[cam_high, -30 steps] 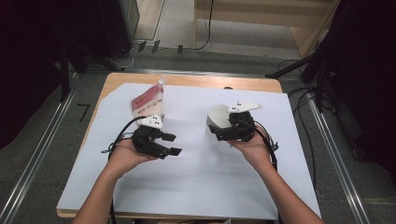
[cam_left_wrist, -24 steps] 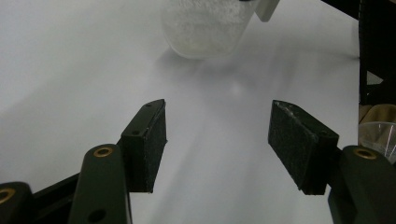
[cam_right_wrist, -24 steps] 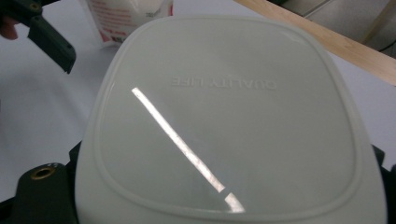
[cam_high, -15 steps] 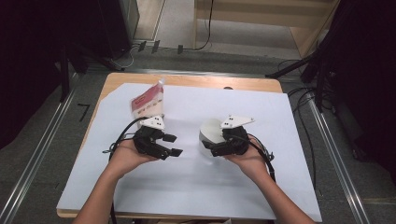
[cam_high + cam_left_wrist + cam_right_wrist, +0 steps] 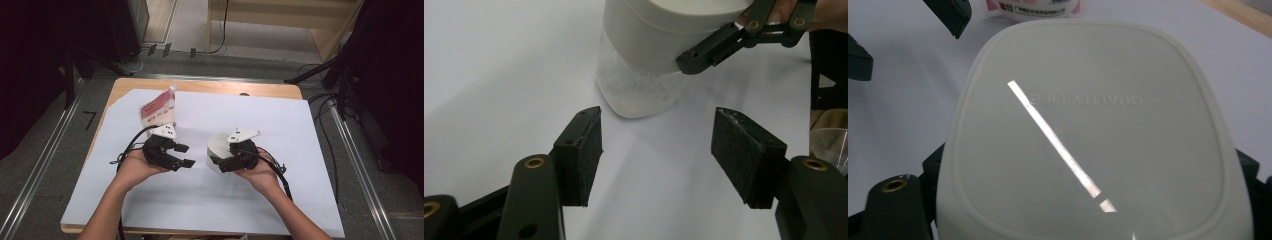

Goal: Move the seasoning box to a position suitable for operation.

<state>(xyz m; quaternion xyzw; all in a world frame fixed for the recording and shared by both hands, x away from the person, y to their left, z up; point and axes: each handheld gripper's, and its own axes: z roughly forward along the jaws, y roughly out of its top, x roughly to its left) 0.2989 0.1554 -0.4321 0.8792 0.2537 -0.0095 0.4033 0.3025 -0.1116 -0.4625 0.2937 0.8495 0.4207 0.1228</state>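
Observation:
A clear container (image 5: 215,150) with a cream lid (image 5: 1088,135) stamped "QUALITY LIFE" is gripped at the lid by my right gripper (image 5: 220,161), near the middle of the white sheet (image 5: 300,130). The container (image 5: 639,90) leans, with its base at the sheet; I cannot tell whether it touches. My left gripper (image 5: 185,155) is open a short way to its left, with the jaws pointing at it. In the left gripper view the left gripper (image 5: 656,150) has nothing between its pads, and the container stands just beyond them.
A red and white pouch (image 5: 157,109) stands upright at the back left of the sheet, behind the left gripper. The wooden table edge (image 5: 210,86) shows past the sheet. Cables trail from both grippers toward the person.
My right gripper has carried the container toward the person and a little left, closer to the left gripper. The left gripper has stayed nearly still and open.

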